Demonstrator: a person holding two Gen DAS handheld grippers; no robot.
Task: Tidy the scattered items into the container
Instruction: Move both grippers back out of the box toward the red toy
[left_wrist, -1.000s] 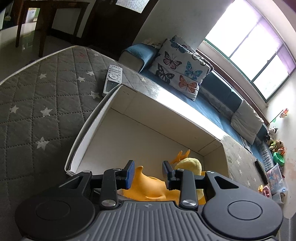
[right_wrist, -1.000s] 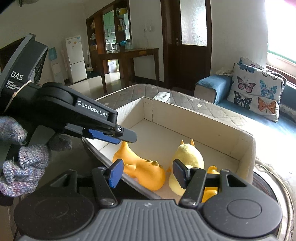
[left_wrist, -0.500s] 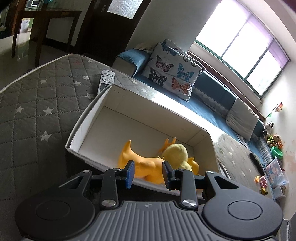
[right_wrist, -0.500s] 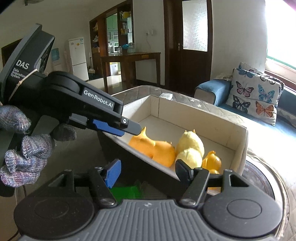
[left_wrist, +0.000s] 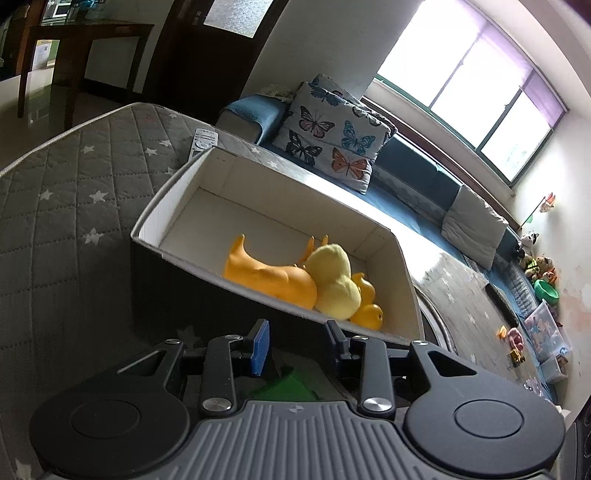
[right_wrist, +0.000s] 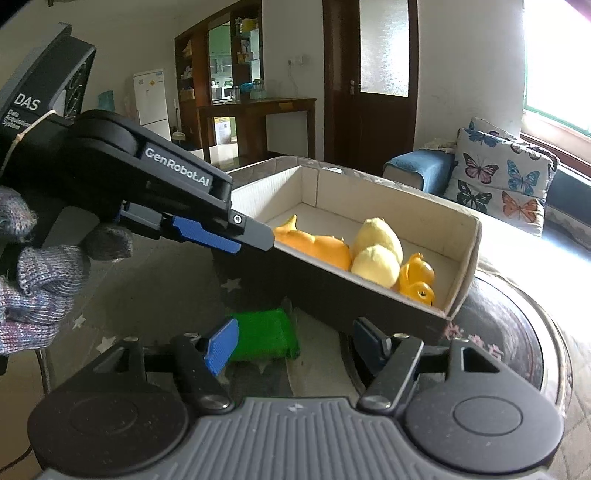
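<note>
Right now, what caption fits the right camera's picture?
Open right gripper nears a green toy beside the box of yellow toys.

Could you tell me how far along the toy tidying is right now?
Done: the orange dinosaur, the yellow plush and the rubber duck already lie in the box. In hand: nothing; the right tongs, jaws just opening, hang over the green toy on the mat, and the left tongs hold nothing. Left: the green toy is the only stray item visible outside the box.
</note>
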